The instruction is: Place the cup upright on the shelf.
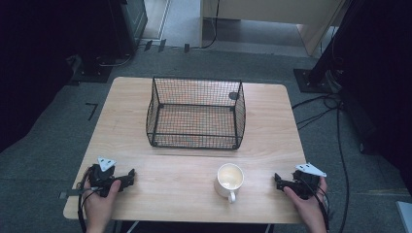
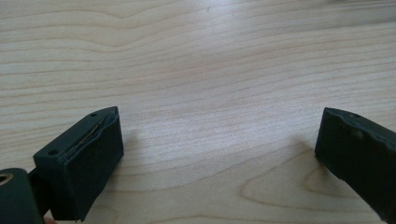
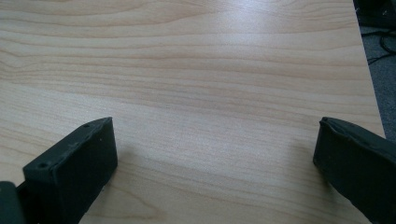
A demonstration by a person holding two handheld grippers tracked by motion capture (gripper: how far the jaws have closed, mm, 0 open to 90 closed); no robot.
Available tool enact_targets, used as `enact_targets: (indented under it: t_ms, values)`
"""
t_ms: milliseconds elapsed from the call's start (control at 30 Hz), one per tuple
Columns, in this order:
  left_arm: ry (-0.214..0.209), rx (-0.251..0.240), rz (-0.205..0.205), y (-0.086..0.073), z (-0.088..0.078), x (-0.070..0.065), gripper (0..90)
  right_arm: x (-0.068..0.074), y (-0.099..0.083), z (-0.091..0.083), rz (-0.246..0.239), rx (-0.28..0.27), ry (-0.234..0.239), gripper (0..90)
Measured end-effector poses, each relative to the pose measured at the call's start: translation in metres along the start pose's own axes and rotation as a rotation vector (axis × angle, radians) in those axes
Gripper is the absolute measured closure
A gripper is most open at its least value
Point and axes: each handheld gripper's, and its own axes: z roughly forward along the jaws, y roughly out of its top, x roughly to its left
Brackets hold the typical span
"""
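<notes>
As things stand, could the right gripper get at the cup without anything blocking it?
Probably yes. The right gripper rests on the table with its jaws apart, and only bare wood lies between it and the cup. The wire basket stands farther back, out of that path.

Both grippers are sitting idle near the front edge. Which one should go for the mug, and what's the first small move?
Probably the right gripper: ease it toward the mug, which stands upright and nearer to it than to the left gripper. Its jaws are already wide open and hold nothing.
</notes>
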Motion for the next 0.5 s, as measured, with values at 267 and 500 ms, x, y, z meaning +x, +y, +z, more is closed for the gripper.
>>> enact_targets:
  t_ms: [267, 500]
  values:
    - [0.0, 0.0, -0.001, 0.0, 0.0, -0.0001, 1.5, 0.0041, -0.0008, -0.0033, -0.004, 0.016, -0.014, 0.0]
    - [-0.001, 0.001, 0.003, 0.0007, 0.0005, -0.002, 1.5, 0.0072, 0.001, -0.0061, -0.004, 0.018, -0.021, 0.0]
